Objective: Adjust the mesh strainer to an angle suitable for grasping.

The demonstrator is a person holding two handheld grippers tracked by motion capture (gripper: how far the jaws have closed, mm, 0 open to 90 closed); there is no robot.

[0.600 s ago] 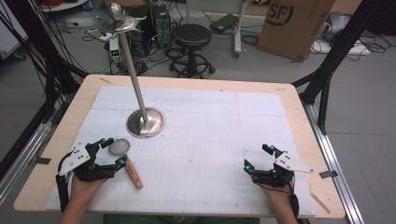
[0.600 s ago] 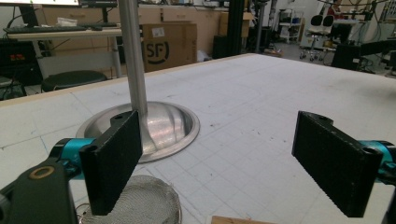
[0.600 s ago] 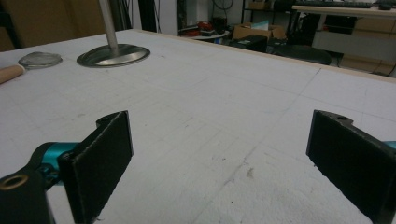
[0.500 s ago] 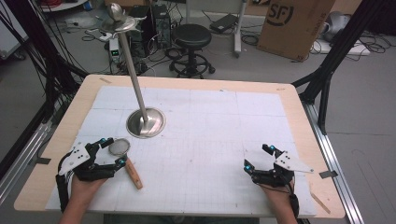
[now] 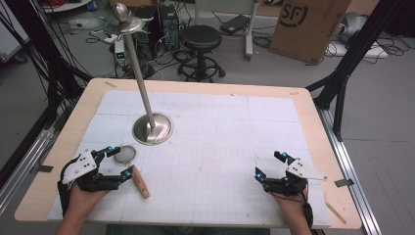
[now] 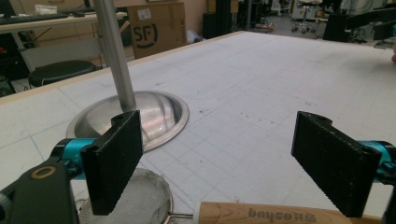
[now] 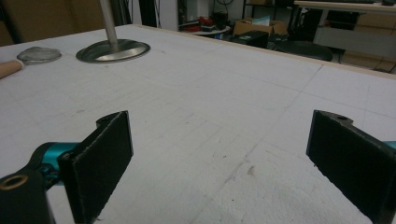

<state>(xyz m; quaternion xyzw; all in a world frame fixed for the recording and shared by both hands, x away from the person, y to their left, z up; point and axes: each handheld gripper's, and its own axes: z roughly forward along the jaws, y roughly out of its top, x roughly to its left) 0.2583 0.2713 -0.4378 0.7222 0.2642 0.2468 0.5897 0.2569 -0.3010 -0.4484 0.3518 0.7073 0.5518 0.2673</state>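
Between your left gripper's [image 5: 119, 161] spread jaws lies the small mesh strainer [image 5: 128, 153], with its wooden handle [image 5: 139, 182] running out past the near jaw toward you. In the left gripper view the mesh bowl [image 6: 140, 198] sits low under the left jaw and the handle [image 6: 275, 215] crosses the bottom of the gap; the pads stand wide apart and press on neither part. Just beyond the strainer, ahead of that gripper, the round metal base [image 5: 153, 128] of the stand rests on the white mat [image 5: 220, 127], its pole [image 5: 139, 73] rising and leaning away. Well apart, across the mat, your right gripper [image 5: 270, 165] rests near the table's near edge, its jaws also wide apart with only bare mat between them.
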